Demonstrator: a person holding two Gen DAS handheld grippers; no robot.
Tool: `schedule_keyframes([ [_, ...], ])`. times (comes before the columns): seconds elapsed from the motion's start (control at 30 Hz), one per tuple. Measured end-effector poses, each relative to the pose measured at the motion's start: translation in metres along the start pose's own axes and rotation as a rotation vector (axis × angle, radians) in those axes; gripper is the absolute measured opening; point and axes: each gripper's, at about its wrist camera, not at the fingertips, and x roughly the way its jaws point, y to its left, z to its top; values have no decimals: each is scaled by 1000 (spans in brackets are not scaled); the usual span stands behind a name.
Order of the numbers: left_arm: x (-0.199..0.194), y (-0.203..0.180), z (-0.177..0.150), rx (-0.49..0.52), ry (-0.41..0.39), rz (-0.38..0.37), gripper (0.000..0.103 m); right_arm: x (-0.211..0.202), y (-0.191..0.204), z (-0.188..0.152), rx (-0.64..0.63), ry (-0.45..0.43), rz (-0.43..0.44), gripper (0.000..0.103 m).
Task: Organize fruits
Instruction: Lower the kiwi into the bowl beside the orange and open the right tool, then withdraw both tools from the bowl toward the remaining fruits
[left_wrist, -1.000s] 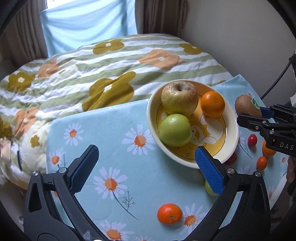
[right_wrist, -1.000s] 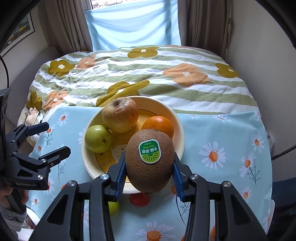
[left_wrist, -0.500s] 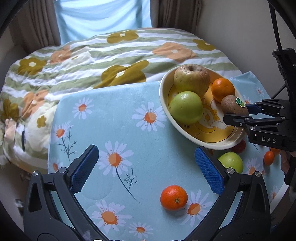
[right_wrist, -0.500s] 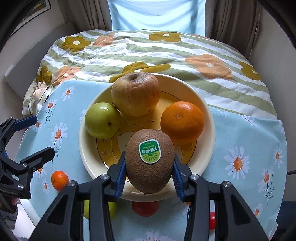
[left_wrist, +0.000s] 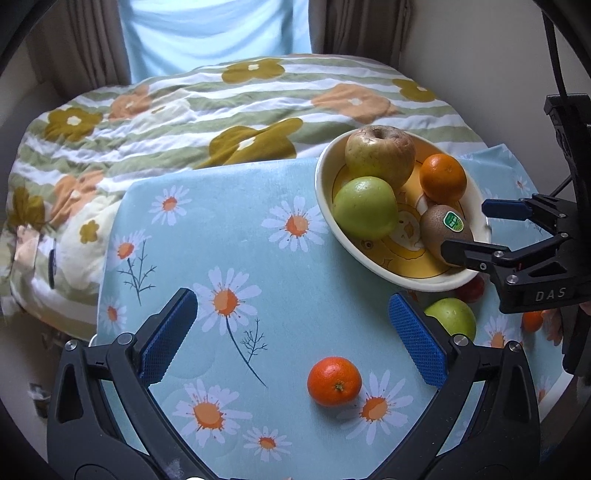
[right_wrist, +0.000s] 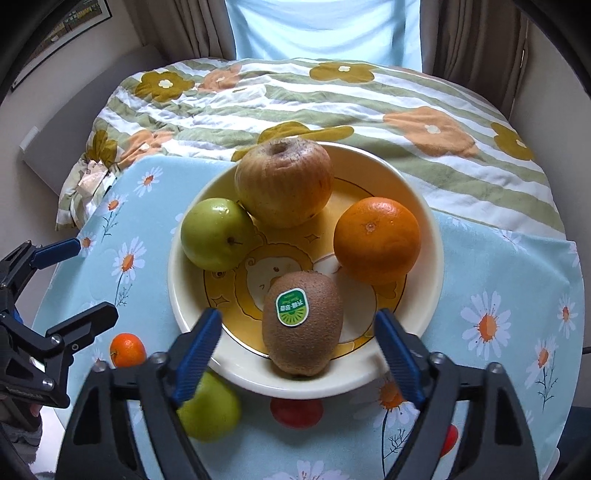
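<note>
step: deposit of brown fuzzy kiwi w/ green sticker into cream-and-yellow ceramic bowl looked done; kiwi lay at bowl's near rim, free of the pads.
R tongs: right gripper jaws had just been opening, stood wide; blue pads either side of kiwi, touching nothing, holding nothing.
L tongs: left gripper wide, empty, hovering over daisy-print blue cloth on the table nr its front edge.
bowl contents: yellow-brown wrinkled apple, green apple, large orange, plus kiwi.
bowl posn: toward table's back edge, R of centre in left-wrist view.
loose fruit: small orange mandarin nr front edge, between L pads; second green apple just beside bowl's front rim; red fruit partly hidden under rim.
next (judgement): lift R clear of bowl; L probably lowers on mandarin, needs centring before closing.
risk: round fruit may roll.
</note>
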Motion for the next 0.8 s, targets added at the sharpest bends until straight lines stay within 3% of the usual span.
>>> schedule_keyframes([
  [0.07, -4, -1, -1, -5, -3, 6, 103, -7, 0, -2, 2, -32, 4, 103],
  [0.5, -53, -9, 2, -24, -80, 38, 103, -60, -3, -8, -18, -131, 7, 103],
  [0.8, -104, -16, -7, -50, -159, 58, 103, -120, -11, -21, -12, -226, -23, 103],
])
